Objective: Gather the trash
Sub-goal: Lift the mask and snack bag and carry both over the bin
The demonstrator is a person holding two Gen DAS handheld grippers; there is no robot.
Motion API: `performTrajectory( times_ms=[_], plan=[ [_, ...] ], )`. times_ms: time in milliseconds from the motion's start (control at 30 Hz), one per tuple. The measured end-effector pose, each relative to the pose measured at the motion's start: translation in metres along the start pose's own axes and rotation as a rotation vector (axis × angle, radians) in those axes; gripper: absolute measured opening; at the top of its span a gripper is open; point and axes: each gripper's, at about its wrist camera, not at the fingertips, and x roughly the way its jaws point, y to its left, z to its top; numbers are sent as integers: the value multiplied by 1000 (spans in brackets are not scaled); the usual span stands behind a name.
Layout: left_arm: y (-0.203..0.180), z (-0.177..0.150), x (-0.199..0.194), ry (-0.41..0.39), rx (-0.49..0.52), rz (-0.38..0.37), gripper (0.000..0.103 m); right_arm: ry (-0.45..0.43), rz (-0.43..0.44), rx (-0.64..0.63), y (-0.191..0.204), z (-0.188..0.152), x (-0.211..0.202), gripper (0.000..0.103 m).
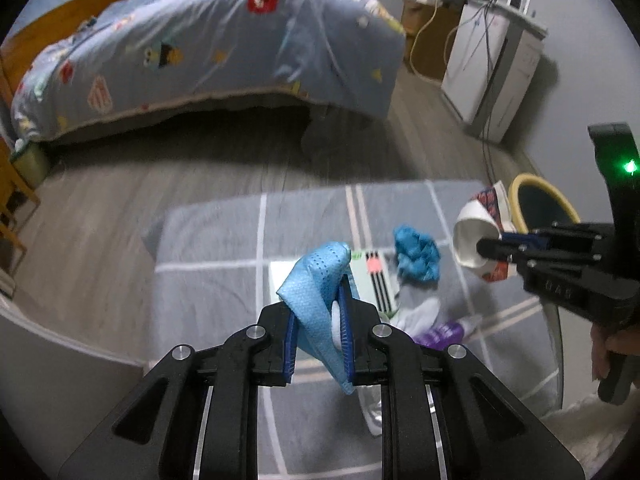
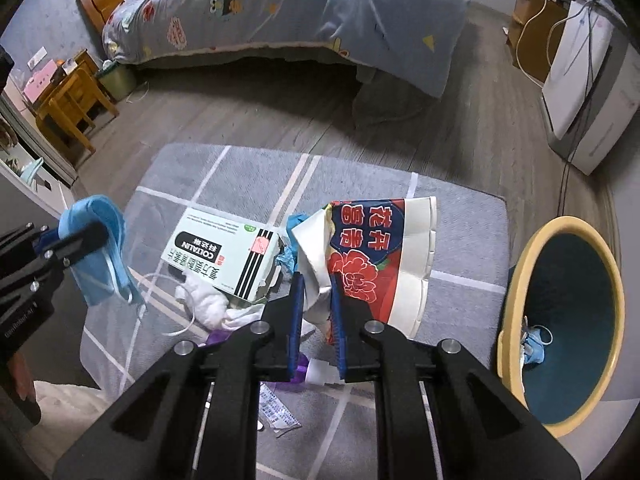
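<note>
My left gripper is shut on a light blue face mask, lifted above the grey rug; the same mask hangs at the left of the right wrist view. My right gripper is shut on a crushed paper cup with red and blue print, also raised; the cup shows in the left wrist view at the right. A yellow-rimmed trash bin stands right of the rug, a blue mask inside. On the rug lie a medicine box, white tissue and a crumpled blue scrap.
A purple wrapper and a small sachet lie under the grippers. A bed with a patterned blue quilt stands behind. A white appliance with cables is at the right, wooden furniture at the left.
</note>
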Motion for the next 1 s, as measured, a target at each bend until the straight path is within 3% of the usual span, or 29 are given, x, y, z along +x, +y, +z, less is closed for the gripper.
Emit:
performTrajectory(
  times_ms=[333,567,1000],
  plan=[
    [-6,21,-35,-114,11,-32,19,-130,26,31,0,7,-56,13],
    [-11,39,-63,-179,-13,-58,19,-184,23,98,-21,7,-90,13],
    [-51,56,-84,-217,67,-89,19,-300,-25,134,-62,5,-149,13]
  ],
)
